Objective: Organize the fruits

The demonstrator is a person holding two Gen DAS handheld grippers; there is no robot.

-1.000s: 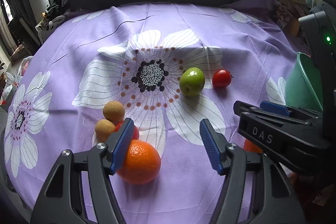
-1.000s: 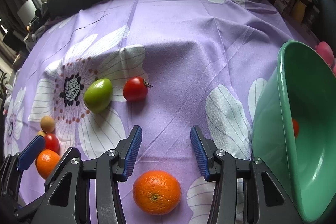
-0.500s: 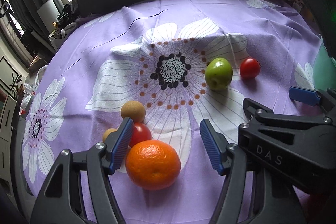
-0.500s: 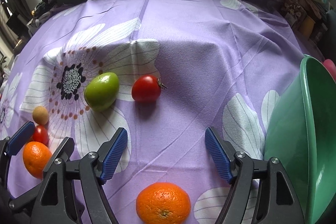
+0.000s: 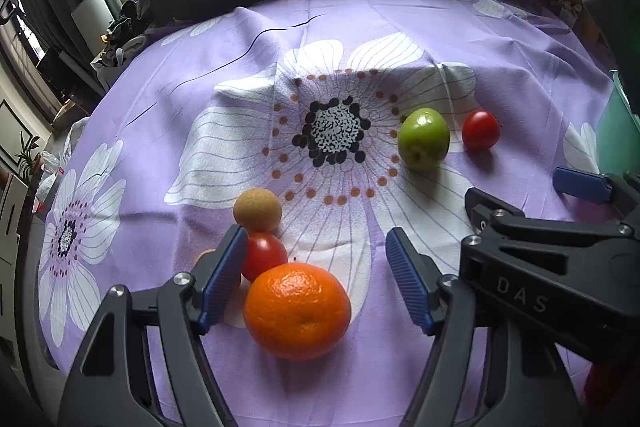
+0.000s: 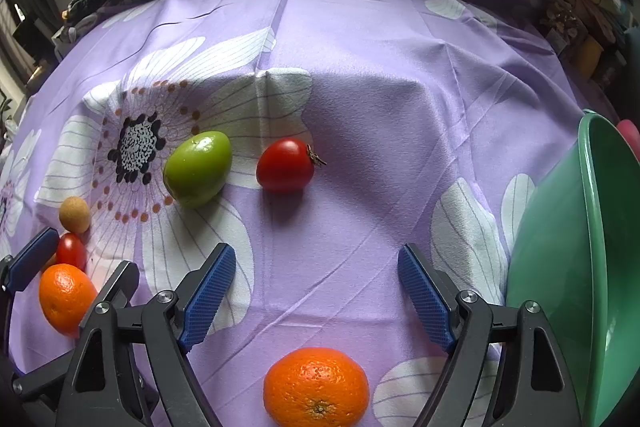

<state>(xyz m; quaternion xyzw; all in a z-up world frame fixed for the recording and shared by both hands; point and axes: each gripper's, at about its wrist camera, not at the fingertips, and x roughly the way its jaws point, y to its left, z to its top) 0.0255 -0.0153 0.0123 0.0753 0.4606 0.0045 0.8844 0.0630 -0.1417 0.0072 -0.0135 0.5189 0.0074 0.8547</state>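
Purple cloth printed with big white flowers (image 6: 360, 67) covers the whole table, and at its right edge stands the green plastic bowl (image 6: 560, 267), tipped so its mouth faces away to the right — whether anything lies inside cannot be told from here. Next in size, the left gripper (image 5: 316, 281) hangs with its blue-padded jaws spread wide around a round orange mandarin (image 5: 297, 311), neither pad touching the peel; the right gripper (image 6: 316, 295) is likewise spread wide and holds nothing, a second orange mandarin (image 6: 316, 387) lying just short of its tips. Farther out sit a glossy green egg-shaped fruit (image 6: 197, 174) and, beside it, a red plum tomato with a dried stem (image 6: 285, 165). A small red cherry tomato (image 5: 264, 255) touches the first mandarin, a tan rough-skinned ball fruit (image 5: 257, 209) sits just behind it, and a second tan one is mostly hidden by the left pad. The risk, as I judge it: closing on the mandarin could drag the left pad into the cherry tomato, or roll the crowded fruits off — the two grippers also sit close enough to collide.
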